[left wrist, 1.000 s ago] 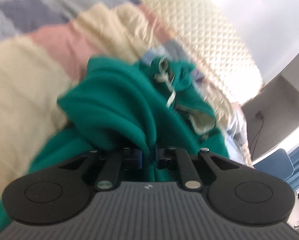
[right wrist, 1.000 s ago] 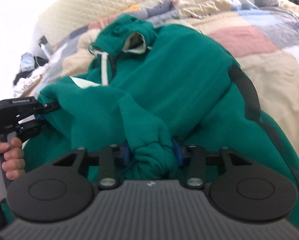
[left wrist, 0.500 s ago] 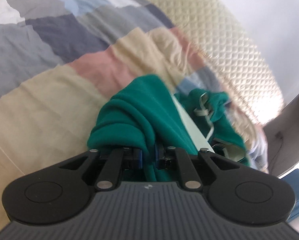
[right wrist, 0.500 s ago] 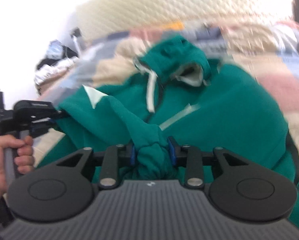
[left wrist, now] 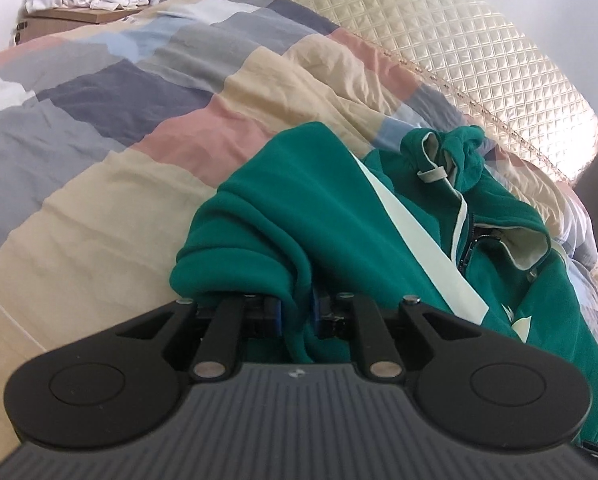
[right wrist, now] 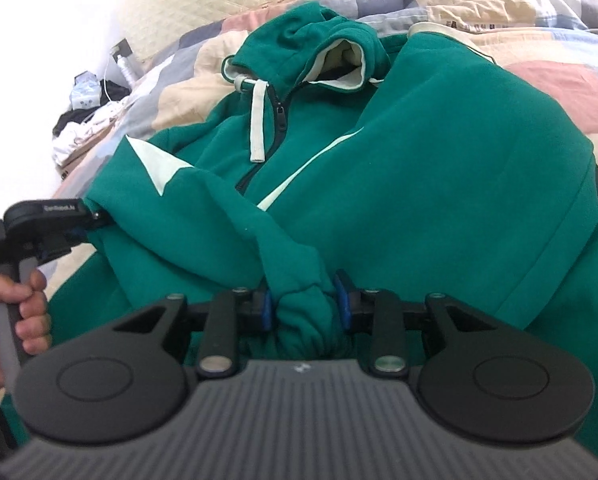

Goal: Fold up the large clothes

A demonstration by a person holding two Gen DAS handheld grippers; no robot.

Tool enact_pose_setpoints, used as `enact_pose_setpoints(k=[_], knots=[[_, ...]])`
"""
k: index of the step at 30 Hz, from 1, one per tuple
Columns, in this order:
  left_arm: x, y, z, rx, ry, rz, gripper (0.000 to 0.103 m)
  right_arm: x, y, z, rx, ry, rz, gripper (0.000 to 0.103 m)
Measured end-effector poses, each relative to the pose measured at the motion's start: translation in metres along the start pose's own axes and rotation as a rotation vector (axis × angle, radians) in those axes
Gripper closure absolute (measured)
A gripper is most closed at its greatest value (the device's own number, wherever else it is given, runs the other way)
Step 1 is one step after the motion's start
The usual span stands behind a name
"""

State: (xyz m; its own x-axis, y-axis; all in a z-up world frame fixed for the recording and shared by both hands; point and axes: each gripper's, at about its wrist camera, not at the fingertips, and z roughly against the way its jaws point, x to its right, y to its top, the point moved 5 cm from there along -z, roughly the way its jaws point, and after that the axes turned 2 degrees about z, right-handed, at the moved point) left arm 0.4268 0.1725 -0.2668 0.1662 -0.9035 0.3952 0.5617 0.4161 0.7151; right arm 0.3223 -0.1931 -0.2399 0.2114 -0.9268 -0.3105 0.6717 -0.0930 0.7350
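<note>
Right wrist view: both grippers (right wrist: 303,306) (left wrist: 297,312) pinching green hoodie (right wrist: 439,184) folds, patchwork quilt (left wrist: 99,128) beneath.

bed (left wrist: 479,60) with a cream quilted headboard, patchwork quilt (left wrist: 139,92) in grey, navy, pink, beige blocks spread over it, kinda rumpled, 1 green zip hoodie (right wrist: 419,184) with white trim lying on the quilt

bed: patchwork quilt (left wrist: 99,128) | headboard: cream quilted (left wrist: 479,52), ahead of gripper | wall: white (left wrist: 559,0) | light: bright daylight
</note>
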Motion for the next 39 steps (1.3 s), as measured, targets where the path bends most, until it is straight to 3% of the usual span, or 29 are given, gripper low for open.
enact_pose_setpoints(k=[3,8,10,14,16,17,25,29,34,39], knots=[[0.004,0.001,0.006,0.002,0.002,-0.013,0.086,-0.001,0.0,0.005,0.008,0.002,0.0,0.067],[0.007,0.005,0.025,0.013,0.026,-0.026,0.051,-0.004,0.005,0.018,0.046,-0.021,0.011,0.055],[0.007,0.006,0.039,0.044,0.038,-0.015,0.05,-0.004,0.009,0.026,0.071,-0.027,0.018,0.047],[0.007,0.013,0.072,0.112,0.042,0.004,0.05,-0.006,0.019,0.046,0.133,-0.027,0.012,0.046],[0.012,0.014,0.09,0.128,0.028,-0.013,0.05,-0.007,0.025,0.057,0.176,-0.035,0.017,0.027],[0.014,0.015,0.098,0.129,0.017,-0.021,0.049,-0.008,0.028,0.064,0.204,-0.045,0.019,0.023],[0.053,0.021,0.128,0.108,-0.103,-0.073,0.048,-0.009,0.056,0.078,0.245,-0.043,0.002,0.021],[0.081,0.042,0.097,0.042,-0.186,-0.052,0.046,-0.006,0.087,0.059,0.201,-0.069,0.059,0.022],[0.114,0.078,0.022,-0.05,-0.233,0.001,0.046,0.02,0.135,0.008,0.161,-0.105,0.141,0.022],[0.159,0.117,-0.054,-0.07,-0.293,-0.022,0.046,0.049,0.187,-0.051,0.16,-0.019,0.045,0.022]])
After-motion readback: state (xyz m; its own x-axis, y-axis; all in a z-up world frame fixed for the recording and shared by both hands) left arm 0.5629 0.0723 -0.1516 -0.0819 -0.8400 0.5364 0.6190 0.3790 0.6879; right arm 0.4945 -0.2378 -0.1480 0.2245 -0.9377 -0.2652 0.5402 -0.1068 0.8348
